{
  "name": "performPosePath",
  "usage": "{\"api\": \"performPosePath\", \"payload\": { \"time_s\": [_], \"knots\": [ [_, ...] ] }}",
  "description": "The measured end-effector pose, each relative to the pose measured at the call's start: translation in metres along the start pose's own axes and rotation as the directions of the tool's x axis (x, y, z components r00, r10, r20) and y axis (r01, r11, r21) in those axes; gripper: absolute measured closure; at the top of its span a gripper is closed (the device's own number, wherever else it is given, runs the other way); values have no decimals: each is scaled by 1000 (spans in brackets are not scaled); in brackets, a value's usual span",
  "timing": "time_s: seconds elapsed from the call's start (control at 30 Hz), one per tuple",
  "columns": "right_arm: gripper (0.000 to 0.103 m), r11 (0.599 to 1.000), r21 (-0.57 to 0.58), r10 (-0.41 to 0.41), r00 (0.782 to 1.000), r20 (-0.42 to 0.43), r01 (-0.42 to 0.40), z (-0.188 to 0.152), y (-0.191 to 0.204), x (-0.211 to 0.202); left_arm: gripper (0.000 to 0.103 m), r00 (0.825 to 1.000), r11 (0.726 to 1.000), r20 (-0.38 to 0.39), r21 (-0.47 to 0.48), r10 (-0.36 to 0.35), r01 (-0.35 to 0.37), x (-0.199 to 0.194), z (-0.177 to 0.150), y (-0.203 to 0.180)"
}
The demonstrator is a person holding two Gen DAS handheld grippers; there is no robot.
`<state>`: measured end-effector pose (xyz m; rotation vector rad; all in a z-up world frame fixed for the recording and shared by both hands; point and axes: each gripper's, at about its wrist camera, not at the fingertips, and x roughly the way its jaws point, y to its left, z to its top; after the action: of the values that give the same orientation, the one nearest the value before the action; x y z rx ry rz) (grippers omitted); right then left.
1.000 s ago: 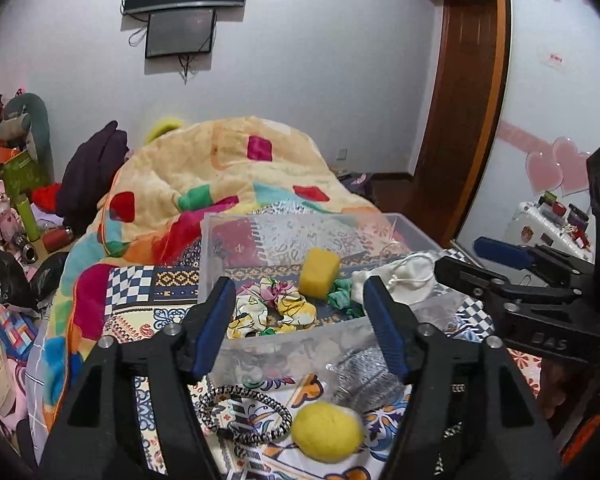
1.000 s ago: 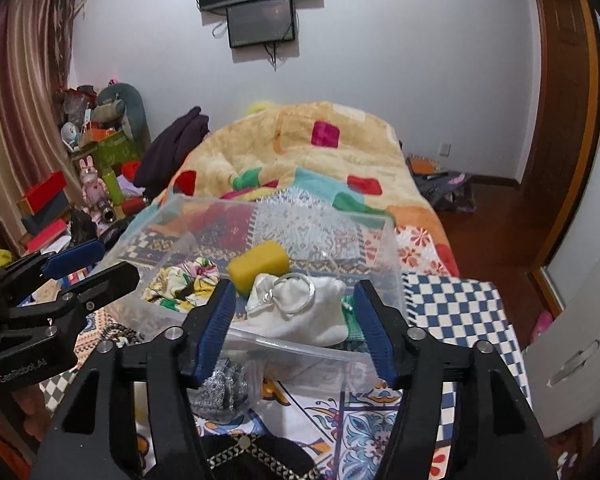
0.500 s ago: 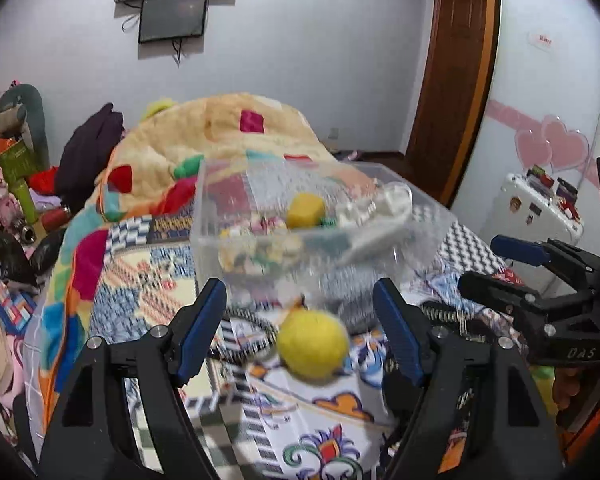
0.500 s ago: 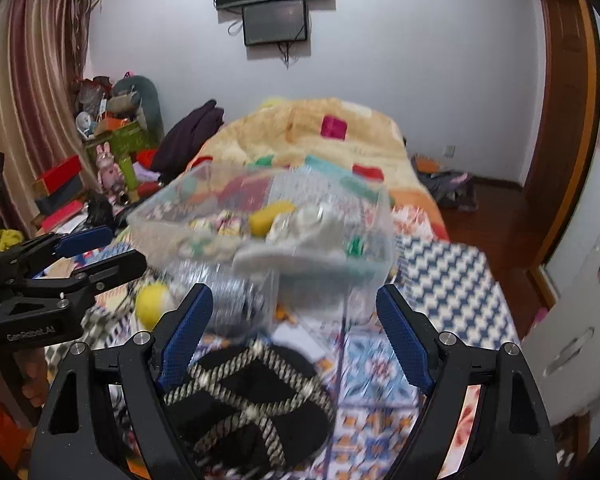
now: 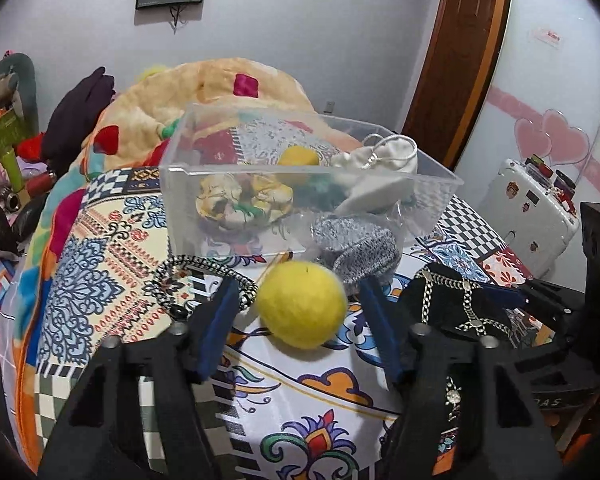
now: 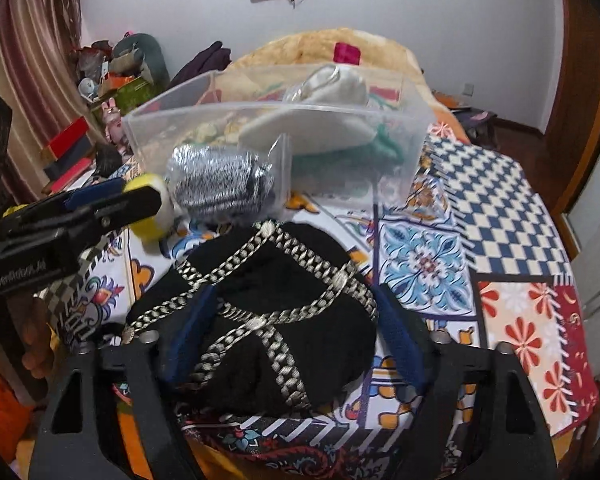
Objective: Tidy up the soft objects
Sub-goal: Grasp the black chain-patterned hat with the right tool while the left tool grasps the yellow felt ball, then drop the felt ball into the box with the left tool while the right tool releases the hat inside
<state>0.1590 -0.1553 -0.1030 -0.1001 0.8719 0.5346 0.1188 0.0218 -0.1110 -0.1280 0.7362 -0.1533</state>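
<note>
Yellow and fuzzy, the soft ball [image 5: 301, 304] lies on the bed's patterned cover [image 5: 100, 280], right between the two blue fingers of the left tool [image 5: 300, 312]. That tool is spread wide, and neither finger touches the ball. In the right wrist view the ball [image 6: 150, 210] peeks out from behind the left tool [image 6: 96, 208].

The black hat [image 6: 268, 320] with silver chains sits between the fingers of the right tool [image 6: 290, 334]. This tool is spread wide too, with a finger on each side of the hat. I cannot tell if the fingers touch it. In the left wrist view the hat [image 5: 456, 308] lies near the bed's right edge, just beside the ball's right side.

Behind both things stands a clear plastic box [image 5: 300, 176] near the middle of the bed. Inside it are a yellow sponge [image 5: 298, 156], a white pouch [image 5: 388, 156] and some flowery scrunchies [image 5: 240, 200]. A grey knitted thing in a clear bag [image 5: 360, 244] leans on the box's front wall. A black and white cord loop [image 5: 204, 276] lies just left of the ball.
</note>
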Motion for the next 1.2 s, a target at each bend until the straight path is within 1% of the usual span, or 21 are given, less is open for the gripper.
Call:
{"api": "performPosePath", "payload": {
  "time_s": [0.03,0.07,0.1,0.13,0.17,0.2,0.27,0.3,0.4,0.47,0.63,0.73,0.87,1.0,1.1,1.2],
  "knots": [
    [34,1000,-1,-2,1000,3,2,0,2,2,52,1000,1000,-3,0,-4,4,1,-1,0],
    [42,1000,-3,-5,1000,7,5,-1,3,1,57,1000,1000,-6,-1,-8,8,2,-1,0],
    [52,1000,-8,-11,1000,9,11,-1,4,0,58,1000,1000,-8,-1,-9,9,3,-2,0],
    [57,1000,-10,-18,1000,13,18,-2,5,0,58,1000,1000,-9,-2,-11,11,4,-3,0],
    [65,1000,-11,-23,1000,17,23,-1,5,0,59,1000,1000,-8,-4,-13,13,5,-4,0],
    [71,1000,-11,-17,1000,19,17,-2,4,0,59,1000,1000,-5,-3,-13,13,4,-4,-1],
    [78,1000,-10,-6,1000,22,7,-2,3,-2,59,1000,1000,0,3,-11,11,3,-4,-1],
    [80,1000,-10,-7,1000,23,7,-2,3,-2,59,1000,1000,2,5,-10,10,2,-5,-1],
    [84,1000,-8,-11,999,35,11,-2,4,-4,60,1000,1000,9,4,-11,11,-3,-8,-1],
    [84,1000,-7,-16,999,48,16,-1,3,-8,60,1000,1000,18,3,-12,12,-7,-8,-1],
    [85,1000,-4,-23,994,107,24,5,1,-25,60,998,1000,54,4,-16,16,-21,-1,-1],
    [85,1000,4,-32,987,158,31,12,-2,-40,60,996,1000,88,12,-21,20,-32,6,-2],
    [85,999,28,-43,972,231,37,24,-8,-62,60,990,1000,139,23,-22,19,-46,16,-5],
    [85,998,49,-53,951,305,41,40,-12,-79,60,983,1000,184,27,-16,11,-56,27,-4],
    [85,997,67,-53,934,354,31,56,-13,-84,60,976,1000,217,17,-6,3,-59,37,-1],
    [85,996,79,-59,920,387,31,72,-11,-82,60,972,1000,235,1,4,-4,-59,47,4]
  ]
}}
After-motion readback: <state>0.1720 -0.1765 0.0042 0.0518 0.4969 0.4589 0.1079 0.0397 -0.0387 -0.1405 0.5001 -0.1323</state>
